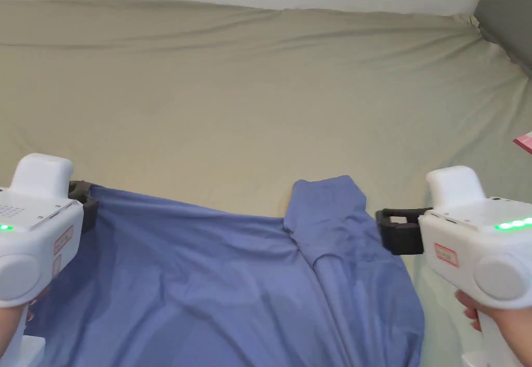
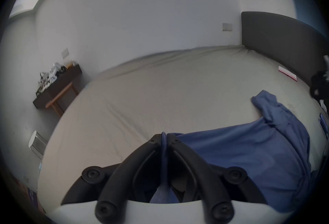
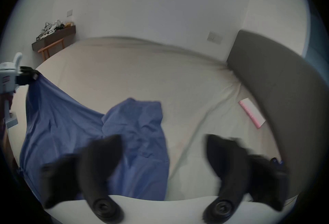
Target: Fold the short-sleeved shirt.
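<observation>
Shirt point(image 1: 208, 274) being spread on bed point(image 1: 260, 97) | corner being pinched by left gripper point(image 2: 164, 136) | right gripper point(image 3: 162, 140) being held agape, empty | soft, limp; hem corners judged best holds

Shirt point(image 1: 208, 279) is thin blue cloth, matt, soft, w/ fine creases. Sheet point(image 1: 249, 97) is beige cloth, matt, smooth but for long shallow wrinkles nr the far edge. Left gripper point(image 2: 164, 136) has black plastic jaws, semi-matt, w/ round black bolt heads; its body is white plastic, smooth, slight gloss. Right gripper point(image 3: 163, 146) jaws look the same black plastic, blurred; its white shell is smooth too. Headboard point(image 3: 277, 89) looks like dark grey fabric, matt. Side table point(image 2: 58, 89) has a dark top and reddish wood legs. Wall point(image 2: 142, 14) is plain white, matt.
</observation>
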{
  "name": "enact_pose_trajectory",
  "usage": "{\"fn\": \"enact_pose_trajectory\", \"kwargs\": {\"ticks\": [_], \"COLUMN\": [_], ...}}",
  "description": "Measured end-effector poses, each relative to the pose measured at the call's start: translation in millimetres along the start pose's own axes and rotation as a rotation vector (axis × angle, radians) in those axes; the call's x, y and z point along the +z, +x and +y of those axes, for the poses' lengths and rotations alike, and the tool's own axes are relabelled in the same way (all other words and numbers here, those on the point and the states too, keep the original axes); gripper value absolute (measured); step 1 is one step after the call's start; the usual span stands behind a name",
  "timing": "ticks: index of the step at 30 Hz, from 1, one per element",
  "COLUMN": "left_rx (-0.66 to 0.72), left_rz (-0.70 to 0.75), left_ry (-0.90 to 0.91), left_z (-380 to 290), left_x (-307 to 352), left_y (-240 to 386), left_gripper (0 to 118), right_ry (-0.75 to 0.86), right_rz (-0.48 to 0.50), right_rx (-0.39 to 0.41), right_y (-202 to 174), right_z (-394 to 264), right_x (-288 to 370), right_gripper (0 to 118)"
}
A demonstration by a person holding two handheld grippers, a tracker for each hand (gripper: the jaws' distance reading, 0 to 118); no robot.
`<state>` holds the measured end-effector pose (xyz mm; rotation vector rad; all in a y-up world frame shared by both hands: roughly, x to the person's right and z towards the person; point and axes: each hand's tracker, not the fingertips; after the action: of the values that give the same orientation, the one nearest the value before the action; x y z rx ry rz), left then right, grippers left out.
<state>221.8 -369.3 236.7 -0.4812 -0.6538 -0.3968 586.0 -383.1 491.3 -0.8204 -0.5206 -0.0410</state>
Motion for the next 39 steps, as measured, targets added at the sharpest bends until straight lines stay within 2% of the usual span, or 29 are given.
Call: {"fn": "enact_pose_trajectory", "kwargs": {"ticks": [2,6,9,10,12,13,14,16,17,18,20,24,25,28,35,39], "left_rx": [-0.004,-0.001,0.002,0.006,0.014,0.013,0.008,0.009,0.010,0.009,0.004,0.010,0.015,0.022,0.031,0.060], "left_rz": [0.007,0.015,0.020,0.019,0.023,0.030,0.037,0.039,0.039,0.044,0.058,0.093,0.098,0.123,0.188,0.208], "left_ry": [0.018,0.031,0.038,0.035,0.014,0.011,0.001,-0.019,-0.023,-0.026,-0.026,-0.001,0.010,0.078,0.246,0.350], "left_z": [0.6,-5.2,-14.6,-16.3,-21.5,-24.2,-26.8,-30.4,-32.2,-33.2,-36.1,-27.5,-23.9,-7.2,29.5,50.1], "left_x": [23.7,50.7,60.9,63.3,62.7,62.8,61.1,58.0,57.4,57.4,57.8,72.1,76.9,103.8,174.4,222.7], "left_y": [2.2,-1.7,-3.4,-4.0,-3.8,-3.9,-4.1,-3.6,-4.0,-4.2,-6.9,-17.1,-20.1,-24.8,-39.7,-46.7], "left_gripper": [4,4,4,4,4,4,4,4,4,4,4,4,4,4,4,4], "right_ry": [-0.063,-0.264,-0.375,-0.398,-0.317,-0.308,-0.288,-0.276,-0.265,-0.240,-0.244,-0.088,-0.051,0.068,0.386,0.559], "right_rz": [0.027,0.010,0.012,0.008,0.022,0.015,0.045,0.053,0.062,0.054,0.009,-0.041,-0.040,-0.066,-0.129,-0.192], "right_rx": [-0.011,0.002,-0.108,-0.112,-0.115,-0.086,-0.072,-0.061,-0.034,0.020,0.085,0.052,0.041,0.002,-0.076,-0.053], "right_y": [2.2,7.8,16.6,15.6,11.1,7.6,4.2,-0.5,-4.7,-7.4,-2.6,26.6,24.1,49.7,64.3,61.0], "right_z": [-2.8,-19.3,-38.8,-43.1,-46.8,-47.3,-47.3,-45.2,-41.4,-40.0,-30.7,-8.1,-7.3,13.0,31.4,36.1], "right_x": [-28.8,-98.3,-138.4,-143.1,-135.6,-130.1,-126.9,-120.8,-112.5,-108.5,-88.4,-28.3,-27.1,36.1,184.6,254.3], "right_gripper": [114,114,114,114,112,107,98,69,42,3,3,3,3,3,3,3]}}
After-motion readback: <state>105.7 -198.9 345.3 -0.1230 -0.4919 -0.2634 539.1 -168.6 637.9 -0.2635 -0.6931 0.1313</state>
